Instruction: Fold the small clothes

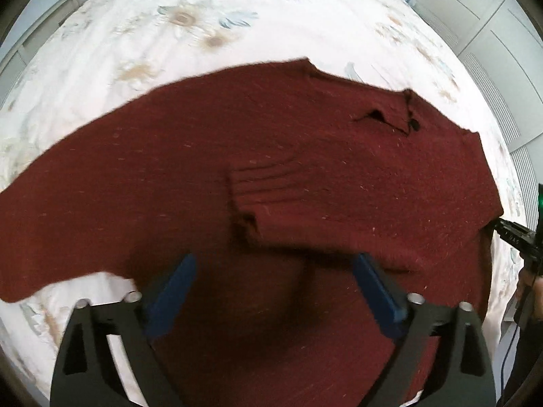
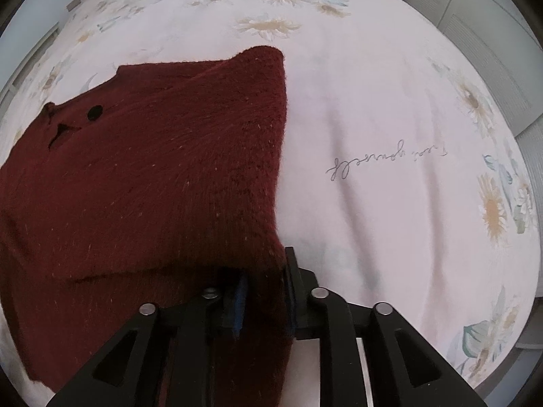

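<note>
A dark red knit sweater (image 1: 271, 156) lies spread on a floral bedspread (image 1: 210, 17), one sleeve folded across its body with the ribbed cuff (image 1: 261, 193) near the middle. My left gripper (image 1: 275, 268) hovers over the sweater's near part, its blue-padded jaws wide apart and empty. My right gripper (image 2: 264, 291) is shut on the sweater's right edge (image 2: 264, 264), fabric bunched between the jaws. The sweater also shows in the right wrist view (image 2: 152, 176), with a black button (image 2: 95, 112) by the collar. The right gripper also shows in the left wrist view (image 1: 516, 234) at the sweater's far right edge.
The bedspread (image 2: 390, 118) stretches to the right of the sweater, with handwriting print (image 2: 383, 162) and flowers. White wardrobe doors (image 1: 492, 34) stand beyond the bed at right. The bed's edge lies near the bottom right of the right wrist view.
</note>
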`<state>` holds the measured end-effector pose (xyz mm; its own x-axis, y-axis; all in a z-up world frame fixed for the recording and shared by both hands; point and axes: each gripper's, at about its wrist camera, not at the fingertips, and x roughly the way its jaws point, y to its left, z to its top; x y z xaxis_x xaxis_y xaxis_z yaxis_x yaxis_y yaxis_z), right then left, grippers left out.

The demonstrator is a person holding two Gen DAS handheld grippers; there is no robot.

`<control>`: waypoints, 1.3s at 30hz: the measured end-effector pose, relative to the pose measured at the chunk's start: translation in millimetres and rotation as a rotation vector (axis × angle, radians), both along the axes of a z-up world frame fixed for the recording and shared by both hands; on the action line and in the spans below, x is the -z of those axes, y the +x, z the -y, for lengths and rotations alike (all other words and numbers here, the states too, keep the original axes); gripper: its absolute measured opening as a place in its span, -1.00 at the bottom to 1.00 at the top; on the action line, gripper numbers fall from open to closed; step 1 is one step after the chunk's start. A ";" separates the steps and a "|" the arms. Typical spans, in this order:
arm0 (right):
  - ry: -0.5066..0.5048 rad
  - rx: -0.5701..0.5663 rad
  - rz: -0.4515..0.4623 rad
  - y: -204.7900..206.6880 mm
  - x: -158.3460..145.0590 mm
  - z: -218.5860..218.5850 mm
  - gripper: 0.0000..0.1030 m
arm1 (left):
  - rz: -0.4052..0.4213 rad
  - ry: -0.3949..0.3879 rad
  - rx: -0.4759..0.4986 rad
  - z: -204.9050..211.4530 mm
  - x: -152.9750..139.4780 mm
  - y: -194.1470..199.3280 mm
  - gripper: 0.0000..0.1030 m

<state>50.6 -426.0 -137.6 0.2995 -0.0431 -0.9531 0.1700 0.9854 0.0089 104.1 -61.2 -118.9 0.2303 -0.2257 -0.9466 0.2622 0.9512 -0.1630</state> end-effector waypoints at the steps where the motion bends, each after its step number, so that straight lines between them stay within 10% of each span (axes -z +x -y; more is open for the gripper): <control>1: -0.005 -0.003 0.003 -1.9 -1.9 -0.4 -0.42 | 0.004 -0.006 -0.004 -4.3 -3.8 1.9 0.98; 10: -0.027 -0.004 0.016 -20.8 -15.0 5.1 0.49 | 0.002 0.016 -0.035 -19.1 -8.7 21.4 0.98; 17: -0.050 -0.006 -0.003 -31.4 -18.3 9.4 0.51 | -0.098 0.048 -0.029 -3.4 34.7 33.4 0.96; 19: -0.056 -0.006 -0.010 -34.5 -19.0 11.6 0.51 | -0.071 0.100 0.020 9.8 37.7 32.9 0.76; 24: -0.045 0.004 -0.003 -38.8 -22.5 16.7 0.51 | -0.005 0.103 0.097 28.9 25.4 35.8 -0.75; 33: 0.076 0.050 0.086 -6.6 -47.2 29.1 0.52 | 0.234 0.198 0.149 33.4 -33.3 47.4 -0.77; 39: 0.179 0.082 0.080 45.6 -29.7 26.7 0.56 | 0.244 0.171 0.056 -5.5 -35.8 72.6 -0.77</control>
